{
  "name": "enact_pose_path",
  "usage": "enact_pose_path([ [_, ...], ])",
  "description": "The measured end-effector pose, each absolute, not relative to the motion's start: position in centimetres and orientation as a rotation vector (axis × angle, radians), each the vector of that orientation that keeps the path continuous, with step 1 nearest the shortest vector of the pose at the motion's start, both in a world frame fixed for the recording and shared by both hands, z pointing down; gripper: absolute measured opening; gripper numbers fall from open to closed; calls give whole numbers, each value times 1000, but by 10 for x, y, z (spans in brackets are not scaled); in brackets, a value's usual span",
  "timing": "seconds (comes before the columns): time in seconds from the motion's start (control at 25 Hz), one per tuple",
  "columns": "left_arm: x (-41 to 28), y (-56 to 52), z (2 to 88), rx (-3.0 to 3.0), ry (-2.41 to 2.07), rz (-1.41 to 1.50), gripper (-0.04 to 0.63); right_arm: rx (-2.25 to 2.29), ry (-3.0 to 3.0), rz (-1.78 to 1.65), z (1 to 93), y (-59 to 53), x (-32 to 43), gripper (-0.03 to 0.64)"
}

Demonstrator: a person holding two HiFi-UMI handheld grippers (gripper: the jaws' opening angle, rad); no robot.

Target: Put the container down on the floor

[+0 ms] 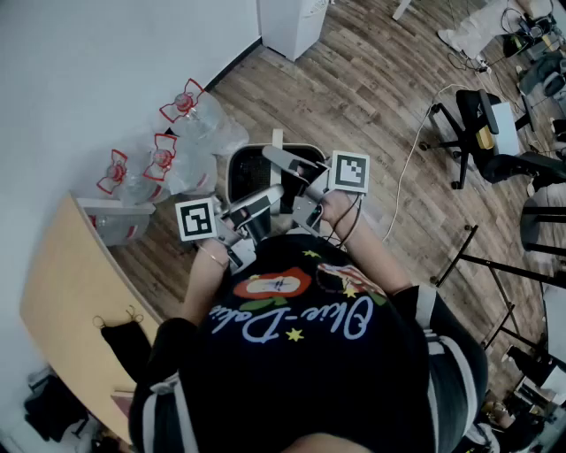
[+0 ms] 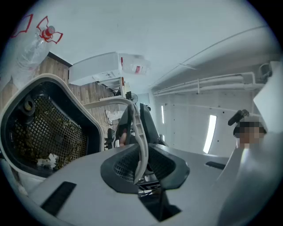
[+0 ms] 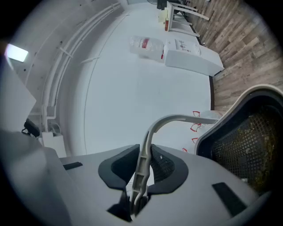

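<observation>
Wood-plank floor [image 1: 371, 97] under me, white wall [image 1: 80, 80] on my left w/ dark skirting. Pale wooden desk [image 1: 62, 301] vs. that wall, lower left. White cabinet [image 1: 287, 22] further along. Black office chairs [image 1: 482, 133] to my right, white cable [image 1: 411, 159] across the boards. Bright strip light [image 2: 209, 132] lit in left gripper view.

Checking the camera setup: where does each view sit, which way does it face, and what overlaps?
Head view: on the person's head, looking down at the container and floor; torso and forearms show.
Left gripper view: on the left gripper, looking along jaws shut on the handle; container to the left.
Right gripper view: on the right gripper, jaws shut on the same handle; container to the right.
Shared: all see container, bottles.
</observation>
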State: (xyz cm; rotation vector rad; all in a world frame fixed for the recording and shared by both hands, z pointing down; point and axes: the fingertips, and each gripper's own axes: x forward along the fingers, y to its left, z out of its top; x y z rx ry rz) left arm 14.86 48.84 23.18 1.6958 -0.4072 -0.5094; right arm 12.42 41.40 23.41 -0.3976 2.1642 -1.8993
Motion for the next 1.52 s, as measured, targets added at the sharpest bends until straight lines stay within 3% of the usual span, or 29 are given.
enact_pose_path([
  [0.92, 153, 487, 249, 1718, -389, -531, 41, -393, 2202, -1873, 251, 412, 127, 63],
  [1.16, 219, 474, 242, 1725, -438, -510, 41, -374, 2229, -1894, 244, 400, 194, 63],
  [1.52, 259, 441, 233, 1674, -416, -478, 41, -397, 2148, -1914, 237, 367, 235, 63],
])
